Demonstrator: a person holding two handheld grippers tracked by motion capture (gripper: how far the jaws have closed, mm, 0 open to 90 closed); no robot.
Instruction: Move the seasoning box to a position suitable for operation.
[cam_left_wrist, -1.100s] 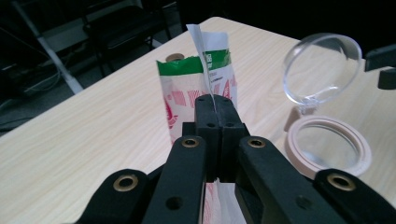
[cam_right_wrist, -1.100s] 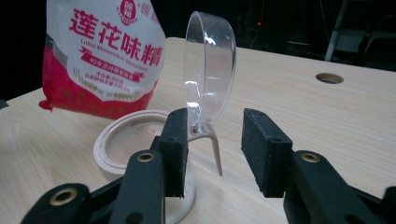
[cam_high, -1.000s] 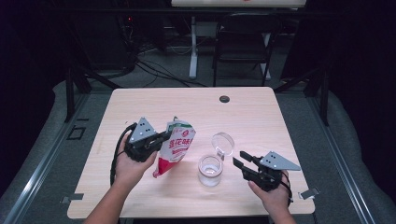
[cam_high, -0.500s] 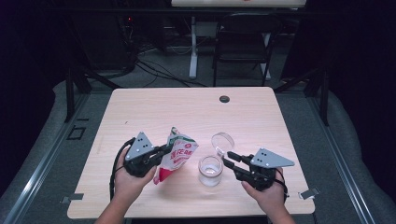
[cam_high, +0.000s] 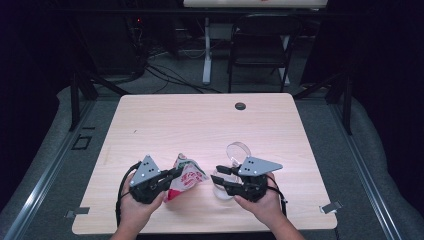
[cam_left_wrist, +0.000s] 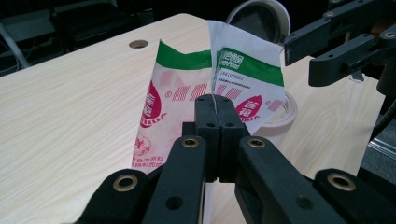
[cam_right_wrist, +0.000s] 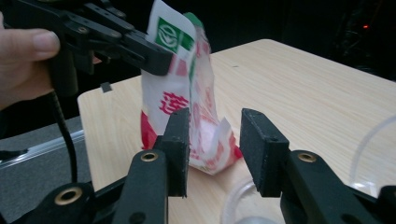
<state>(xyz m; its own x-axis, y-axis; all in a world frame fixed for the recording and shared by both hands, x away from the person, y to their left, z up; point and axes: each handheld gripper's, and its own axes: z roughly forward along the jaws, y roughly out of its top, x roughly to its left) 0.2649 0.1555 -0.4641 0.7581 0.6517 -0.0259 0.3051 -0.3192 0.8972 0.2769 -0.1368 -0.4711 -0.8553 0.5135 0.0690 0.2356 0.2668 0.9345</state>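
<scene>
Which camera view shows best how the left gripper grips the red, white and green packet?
The left gripper view: the left gripper has its fingers shut on a fold of the packet, seen close. The right gripper view shows that grip from the side, near the packet's top. The high view shows it small, between both grippers.

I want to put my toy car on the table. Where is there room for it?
The far half of the table is bare, from the small dark hole down to the grippers; so are the left and right edges. The near middle is crowded: left gripper pinching the snack bag, clear cup, its round lid, and right gripper.
</scene>
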